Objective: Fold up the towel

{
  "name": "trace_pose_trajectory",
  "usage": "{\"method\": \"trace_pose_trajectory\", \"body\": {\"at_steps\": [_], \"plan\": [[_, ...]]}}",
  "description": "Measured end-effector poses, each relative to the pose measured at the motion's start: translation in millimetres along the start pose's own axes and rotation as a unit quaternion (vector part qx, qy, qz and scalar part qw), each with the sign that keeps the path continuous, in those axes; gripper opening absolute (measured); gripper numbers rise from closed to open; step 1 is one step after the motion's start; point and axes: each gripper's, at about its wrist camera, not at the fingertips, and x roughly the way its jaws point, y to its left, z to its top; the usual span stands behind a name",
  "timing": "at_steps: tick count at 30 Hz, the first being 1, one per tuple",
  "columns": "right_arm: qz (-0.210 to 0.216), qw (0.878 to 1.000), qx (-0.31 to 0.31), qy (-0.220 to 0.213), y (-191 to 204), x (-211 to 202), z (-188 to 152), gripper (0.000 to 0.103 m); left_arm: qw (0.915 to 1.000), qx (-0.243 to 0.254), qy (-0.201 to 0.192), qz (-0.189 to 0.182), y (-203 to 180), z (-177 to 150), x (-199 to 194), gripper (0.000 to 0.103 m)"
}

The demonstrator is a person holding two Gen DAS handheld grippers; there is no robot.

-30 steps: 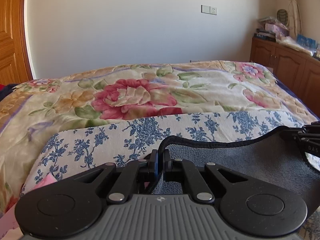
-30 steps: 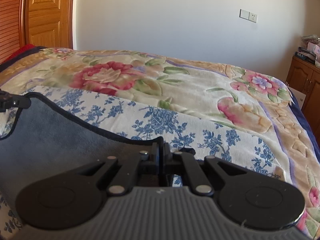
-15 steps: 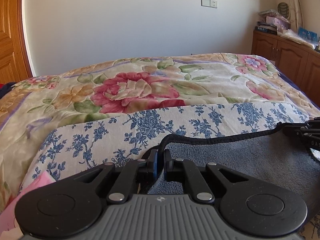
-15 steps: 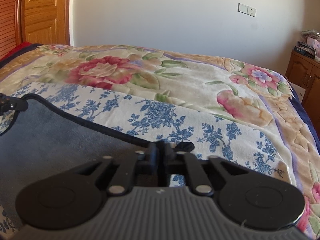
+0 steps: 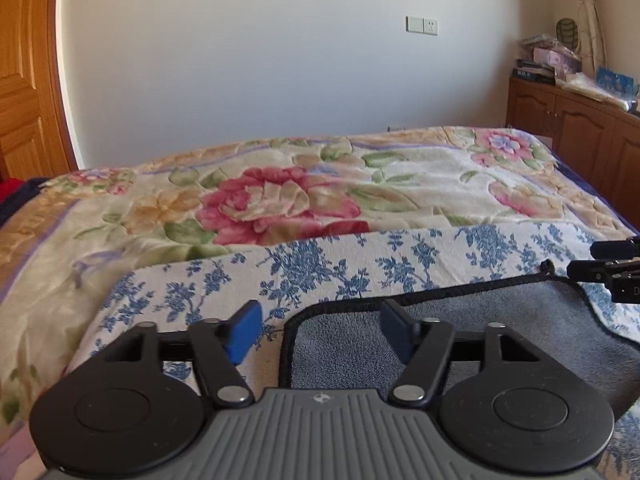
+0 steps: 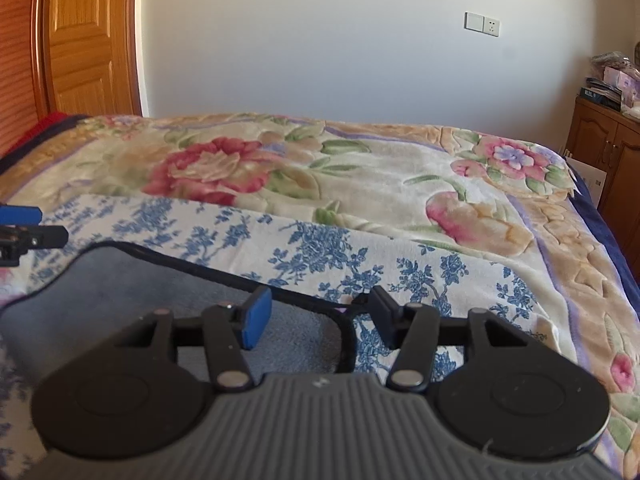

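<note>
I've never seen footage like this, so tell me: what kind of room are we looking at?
Most likely a home bedroom. A bed with a flowered blanket fills the view, a wooden cabinet piled with belongings stands by the wall, and a wooden door is at the left.

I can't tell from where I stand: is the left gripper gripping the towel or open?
Open. The left gripper's blue pads stand wide apart, and the grey towel's black-edged corner lies loose between them on the bed.

The grey terry-cloth towel (image 5: 472, 344) looks matt and fuzzy, with a black stitched hem. The flowered plush blanket (image 5: 304, 196) is soft and embossed. The brown wooden cabinet (image 5: 576, 128), upper right, looks glossy.
</note>
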Motion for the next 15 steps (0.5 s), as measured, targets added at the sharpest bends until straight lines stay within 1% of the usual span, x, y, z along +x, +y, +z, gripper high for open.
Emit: {"method": "trace_pose_trajectory", "body": {"at_steps": [3, 5, 7, 15], "plan": [[0.004, 1.0, 0.011, -0.005, 1.0, -16.3, 0.9, 0.056, 1.0, -0.005, -0.008, 0.002, -1.7, 4.1, -15.4, 0.079], [0.006, 1.0, 0.013, -0.008, 2.7, -26.7, 0.5, 0.056, 0.9999, -0.009, -0.012, 0.004, -2.4, 4.2, -26.5, 0.081], [0.006, 1.0, 0.014, -0.009, 5.0, -36.6, -0.1, 0.056, 0.9999, -0.011, -0.009, 0.002, -2.9, 3.3, -34.8, 0.081], [0.011, 1.0, 0.025, -0.014, 12.3, -72.9, -10.5, 0.056, 0.9999, 0.003, -0.008, 0.012, -9.6, -4.8, -71.7, 0.082]]}}
